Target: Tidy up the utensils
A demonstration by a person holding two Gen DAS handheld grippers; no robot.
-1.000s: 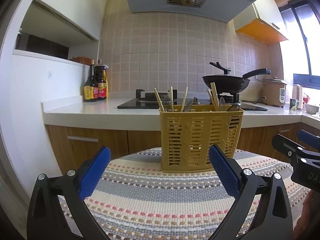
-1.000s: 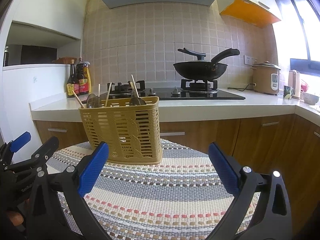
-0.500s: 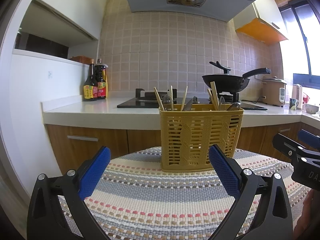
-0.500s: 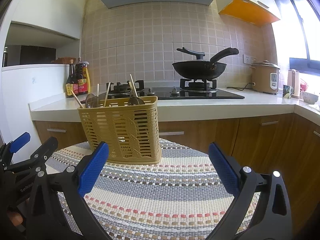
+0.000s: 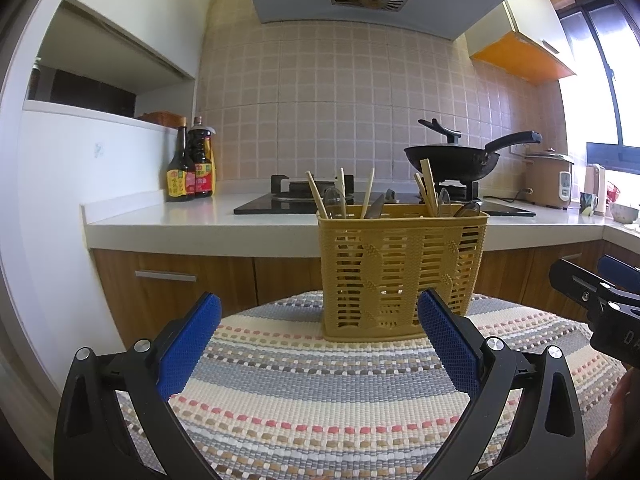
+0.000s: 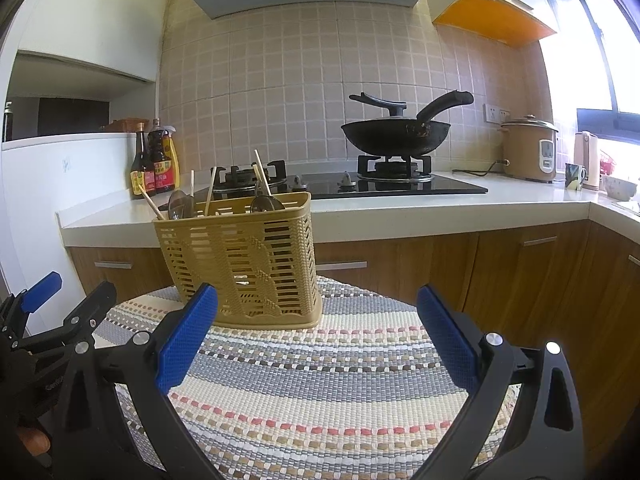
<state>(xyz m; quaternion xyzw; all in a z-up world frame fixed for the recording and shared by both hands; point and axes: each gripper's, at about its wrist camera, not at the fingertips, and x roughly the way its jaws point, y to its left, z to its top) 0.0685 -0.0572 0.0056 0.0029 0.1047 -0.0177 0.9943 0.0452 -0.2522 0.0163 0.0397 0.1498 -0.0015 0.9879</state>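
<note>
Because the basket (image 5: 402, 276) is light, slatted plastic standing near the far edge of the table (image 5: 320, 400), a clumsy reach could likely tip it or push it off. Chopsticks (image 5: 427, 188) and spoons (image 5: 334, 202) lean loosely inside and might snag or spill. The left gripper (image 5: 320, 350) and right gripper (image 6: 316, 344) both hover spread wide and empty over the near edge. A striped woven mat covers the table. Beyond stands a kitchen counter (image 6: 400, 208) with a wok (image 6: 396, 134), sauce bottles (image 5: 192, 168) and tiled wall.
</note>
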